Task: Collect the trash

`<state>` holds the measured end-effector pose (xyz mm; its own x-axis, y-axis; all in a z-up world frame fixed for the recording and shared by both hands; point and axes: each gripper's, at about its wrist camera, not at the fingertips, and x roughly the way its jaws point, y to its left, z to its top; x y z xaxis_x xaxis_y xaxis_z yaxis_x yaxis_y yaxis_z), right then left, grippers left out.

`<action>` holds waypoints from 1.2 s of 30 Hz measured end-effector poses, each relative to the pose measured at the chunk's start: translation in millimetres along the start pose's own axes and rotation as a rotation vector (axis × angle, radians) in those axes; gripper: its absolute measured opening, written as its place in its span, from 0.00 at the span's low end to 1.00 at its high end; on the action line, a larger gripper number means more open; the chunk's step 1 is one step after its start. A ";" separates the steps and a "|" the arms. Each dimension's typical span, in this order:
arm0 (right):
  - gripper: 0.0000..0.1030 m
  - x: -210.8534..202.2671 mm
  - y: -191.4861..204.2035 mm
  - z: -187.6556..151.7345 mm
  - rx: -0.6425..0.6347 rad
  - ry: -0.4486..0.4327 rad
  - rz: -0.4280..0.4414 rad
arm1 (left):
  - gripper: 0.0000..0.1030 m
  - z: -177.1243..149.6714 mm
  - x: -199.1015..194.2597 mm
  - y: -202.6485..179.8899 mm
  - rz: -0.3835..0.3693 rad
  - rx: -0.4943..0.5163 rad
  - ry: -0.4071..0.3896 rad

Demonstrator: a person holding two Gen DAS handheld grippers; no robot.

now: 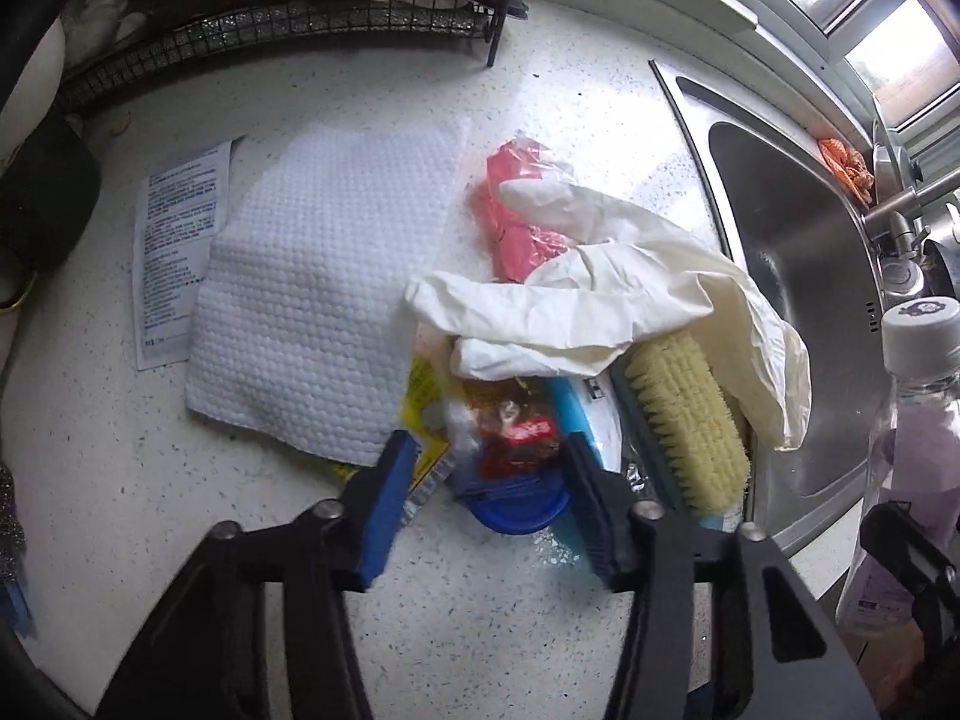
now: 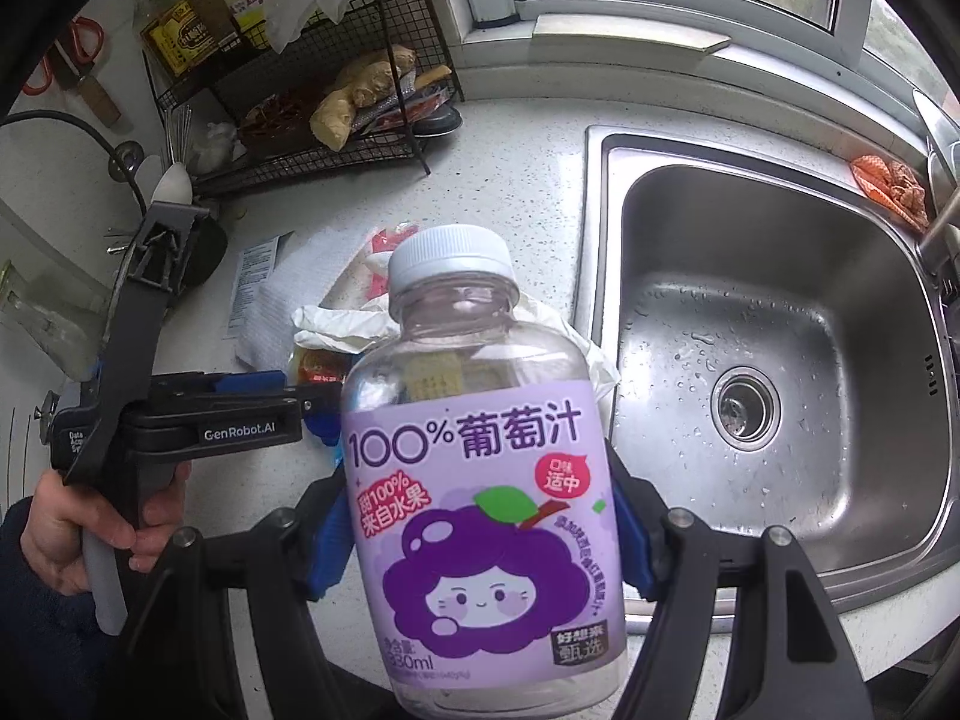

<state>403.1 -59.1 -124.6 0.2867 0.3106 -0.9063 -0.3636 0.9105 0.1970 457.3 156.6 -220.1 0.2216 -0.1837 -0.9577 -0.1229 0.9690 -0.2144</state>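
Observation:
My right gripper [image 2: 480,534] is shut on an empty clear bottle [image 2: 474,480] with a purple grape-juice label and white cap, held upright above the counter edge; the bottle also shows in the left wrist view [image 1: 912,450]. My left gripper [image 1: 486,468] is open, its blue-padded fingers [image 1: 390,498] on either side of a red and clear snack wrapper [image 1: 516,438] lying on a blue lid [image 1: 516,510]. A white rubber glove [image 1: 600,300], a pink plastic bag [image 1: 516,222], a paper towel [image 1: 318,300] and a printed leaflet [image 1: 174,252] lie on the speckled counter.
A scrubbing brush [image 1: 684,420] lies by the steel sink [image 2: 750,360]. A black wire rack [image 2: 336,90] with ginger and bottles stands at the back. A tap [image 1: 912,204] and an orange cloth [image 2: 888,186] are at the sink's far side.

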 end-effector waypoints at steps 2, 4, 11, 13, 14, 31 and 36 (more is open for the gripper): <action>0.66 0.0 -0.9 -1.0 0.005 0.003 0.000 | 0.22 -0.6 0.1 0.6 -0.021 0.001 0.008; 0.66 0.0 -0.7 -1.4 0.006 0.004 0.001 | 0.13 -1.8 -2.6 1.3 -0.026 0.001 0.000; 0.66 1.4 5.4 -3.5 -0.011 0.006 0.004 | 0.01 -19.5 -25.3 -6.6 -0.006 0.075 -0.029; 0.66 1.2 6.5 -4.6 -0.015 0.009 0.012 | 0.01 -27.9 -32.6 -8.3 -0.011 0.092 -0.030; 0.66 0.6 7.3 -5.3 -0.017 0.009 0.013 | 0.01 -32.4 -37.2 -8.5 -0.016 0.097 -0.031; 0.66 -36.2 21.8 -39.6 -0.063 -0.043 0.073 | 0.01 -102.7 -108.5 -47.5 -0.065 0.155 -0.148; 0.66 -60.8 15.1 -61.5 -0.071 -0.079 0.079 | 0.01 -131.1 -123.6 -69.4 -0.050 0.174 -0.194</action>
<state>325.6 -81.0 -89.5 0.3230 0.4038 -0.8560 -0.4485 0.8617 0.2373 311.6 90.4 -112.1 0.4068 -0.2136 -0.8882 0.0571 0.9763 -0.2086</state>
